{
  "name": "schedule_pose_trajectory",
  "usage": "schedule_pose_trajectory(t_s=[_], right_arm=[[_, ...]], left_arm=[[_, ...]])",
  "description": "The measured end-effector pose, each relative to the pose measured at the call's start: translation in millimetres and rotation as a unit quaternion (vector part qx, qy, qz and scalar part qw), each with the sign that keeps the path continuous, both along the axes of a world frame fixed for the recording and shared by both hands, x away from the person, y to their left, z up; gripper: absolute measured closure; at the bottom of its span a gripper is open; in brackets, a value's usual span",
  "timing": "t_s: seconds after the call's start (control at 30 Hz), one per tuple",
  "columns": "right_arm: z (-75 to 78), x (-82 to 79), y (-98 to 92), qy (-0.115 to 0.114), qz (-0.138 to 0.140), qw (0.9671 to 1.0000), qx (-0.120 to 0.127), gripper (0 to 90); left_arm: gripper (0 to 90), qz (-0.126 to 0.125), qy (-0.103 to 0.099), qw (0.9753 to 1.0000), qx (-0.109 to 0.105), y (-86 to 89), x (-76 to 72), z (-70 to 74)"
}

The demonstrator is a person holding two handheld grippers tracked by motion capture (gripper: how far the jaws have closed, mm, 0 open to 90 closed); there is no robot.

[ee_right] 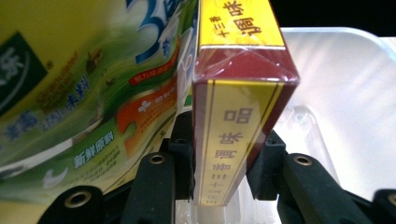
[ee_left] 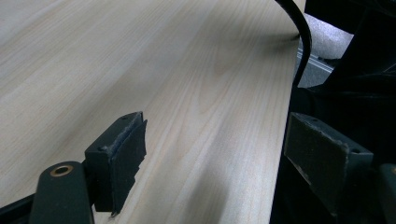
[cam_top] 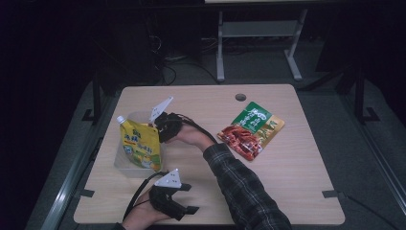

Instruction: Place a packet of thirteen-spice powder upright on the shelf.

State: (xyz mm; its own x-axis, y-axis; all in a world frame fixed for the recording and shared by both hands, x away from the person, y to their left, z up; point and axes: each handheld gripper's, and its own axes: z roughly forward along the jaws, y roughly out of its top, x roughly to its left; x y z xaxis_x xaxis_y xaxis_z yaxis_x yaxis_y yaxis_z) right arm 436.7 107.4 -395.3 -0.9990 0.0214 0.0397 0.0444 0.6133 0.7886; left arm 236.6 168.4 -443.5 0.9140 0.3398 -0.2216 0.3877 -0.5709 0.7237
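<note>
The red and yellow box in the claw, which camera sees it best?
The right gripper view: the red and yellow cardboard box sits close up, pinched between that claw's jaws. In the high view, the claw hides it. The left gripper view faces bare table.

A: What can we read on the box (ee_right: 243,107)?
B: Chinese chars "十三香调味品" on the narrow side; "调" again on the top face.
A: And the yellow pouch (ee_right: 84,93)?
B: We get a big blue "3", "新鲜原料", "Granulated"; rest too blurred. Green-red bag (cam_top: 251,129): print too small for us.
</note>
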Motion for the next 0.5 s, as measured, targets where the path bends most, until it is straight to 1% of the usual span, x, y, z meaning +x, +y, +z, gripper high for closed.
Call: schedule_pose_trajectory(t_s=[0.1,0.13,0.23,0.37,0.43,0.47,0.5], right_arm=[[-4.1,-0.2,2.7,-0.005,0.003,1.0000,-0.007,66.0],[-4.7,-0.9,3.0,-0.003,0.000,1.0000,-0.007,64.4],[-4.3,-0.9,2.4,0.003,-0.003,1.0000,0.005,62.4],[-2.6,-1.0,0.4,0.001,-0.008,0.9999,0.006,59.3],[-0.3,-1.8,-4.3,0.005,-0.016,0.9998,0.009,55.6],[0.8,-2.1,-7.5,0.004,-0.019,0.9997,0.012,54.2],[3.0,-3.8,-15.2,0.004,-0.026,0.9996,0.014,51.7]], left_arm=[[19.9,0.000,0.000,1.0000,0.002,0.3,0.3,-0.1],[19.9,0.000,0.000,1.0000,0.001,0.4,0.3,0.0],[19.9,-0.001,0.000,1.0000,0.002,0.2,0.5,-0.1],[19.9,-0.001,0.000,1.0000,0.002,0.0,0.2,-0.4],[19.9,-0.001,0.000,1.0000,0.002,0.0,0.2,-0.3],[19.9,-0.001,0.000,1.0000,0.002,0.1,0.3,-0.3],[19.9,-0.002,0.000,1.0000,0.003,0.4,0.6,-0.2]])
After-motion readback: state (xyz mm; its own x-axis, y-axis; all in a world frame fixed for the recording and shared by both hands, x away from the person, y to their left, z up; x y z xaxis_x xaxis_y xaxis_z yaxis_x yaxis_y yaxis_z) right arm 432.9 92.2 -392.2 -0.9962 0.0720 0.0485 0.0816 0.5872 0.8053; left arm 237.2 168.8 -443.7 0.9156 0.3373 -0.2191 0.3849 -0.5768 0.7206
